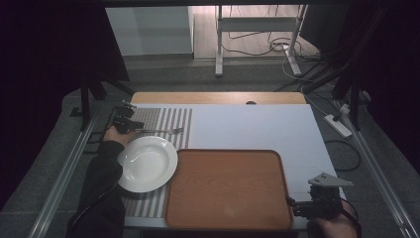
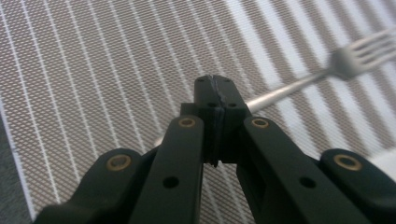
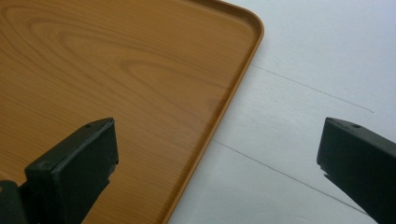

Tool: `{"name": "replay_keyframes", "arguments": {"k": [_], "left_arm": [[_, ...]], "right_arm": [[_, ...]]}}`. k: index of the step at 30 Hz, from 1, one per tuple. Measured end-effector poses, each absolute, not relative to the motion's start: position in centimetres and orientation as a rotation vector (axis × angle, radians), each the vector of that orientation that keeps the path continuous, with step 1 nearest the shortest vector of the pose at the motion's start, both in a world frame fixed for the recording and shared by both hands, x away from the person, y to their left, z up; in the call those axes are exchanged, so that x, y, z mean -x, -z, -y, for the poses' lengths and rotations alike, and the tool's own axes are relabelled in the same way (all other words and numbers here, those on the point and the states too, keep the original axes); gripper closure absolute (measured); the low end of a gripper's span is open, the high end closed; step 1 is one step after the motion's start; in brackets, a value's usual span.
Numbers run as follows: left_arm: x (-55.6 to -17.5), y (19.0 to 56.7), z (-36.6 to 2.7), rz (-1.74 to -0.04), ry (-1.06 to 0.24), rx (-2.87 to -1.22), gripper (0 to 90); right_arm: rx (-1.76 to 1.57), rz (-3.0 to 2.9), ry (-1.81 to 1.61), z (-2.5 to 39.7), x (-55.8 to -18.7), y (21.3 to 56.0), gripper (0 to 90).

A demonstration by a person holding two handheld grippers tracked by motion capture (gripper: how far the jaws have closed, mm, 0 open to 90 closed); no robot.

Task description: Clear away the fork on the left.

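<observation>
Left claw [image 1: 130, 124] sits at the far-left of the desk [image 1: 247, 124], over the striped placemat [image 1: 163, 119]. Its jaws are pressed together on the handle of the fork [image 1: 166, 131]. In the left gripper view the claw [image 2: 215, 100] hides the gripped part of the handle; the shaft comes out to the right and the fork [image 2: 327, 70] ends in blurred tines at the top-right edge, cut off by the frame. Whether the fork is lifted or lying on the placemat [image 2: 93, 70] can't be told.

White plate [image 1: 146, 163] lies just beside the fork on the near side, on the same placemat, its rim touching or overlapping the left edge of the wooden tray [image 1: 228, 188]; can't tell which. Person's left sleeve [image 1: 99, 193] covers the plate's near-left rim.

Right claw [image 1: 297, 206] is at the near-right corner of the desk, by the tray's near-right corner, jaws spread wide and holding nothing. In the right gripper view one jaw hangs over the tray [image 3: 116, 70], the other over bare white desk [image 3: 303, 70], with the tray's rim between them. Right hand [image 1: 334, 225] is partly cut off at the bottom edge.

Far edge of the desk shows a small dark item, too small to identify.
</observation>
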State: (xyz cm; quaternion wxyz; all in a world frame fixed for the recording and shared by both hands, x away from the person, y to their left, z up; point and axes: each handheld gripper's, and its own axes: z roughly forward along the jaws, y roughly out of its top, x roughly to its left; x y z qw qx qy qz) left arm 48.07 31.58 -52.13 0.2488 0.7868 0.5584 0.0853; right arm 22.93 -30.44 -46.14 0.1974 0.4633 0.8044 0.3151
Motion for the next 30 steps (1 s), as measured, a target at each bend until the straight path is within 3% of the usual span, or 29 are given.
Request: {"name": "replay_keyframes", "arguments": {"k": [10, 30], "left_arm": [[-48.4, 53.1, -31.6, -1.557, -0.278, -2.193, 89.3], [-46.0, 52.5, -31.4, -1.452, -0.127, -2.314, 89.2]], "right_arm": [[-1.298, -2.255, -0.879, 30.4, -22.9, 46.2, 0.0], [-1.29, -2.258, -0.869, 30.3, -23.0, 46.2, 0.0]]}}
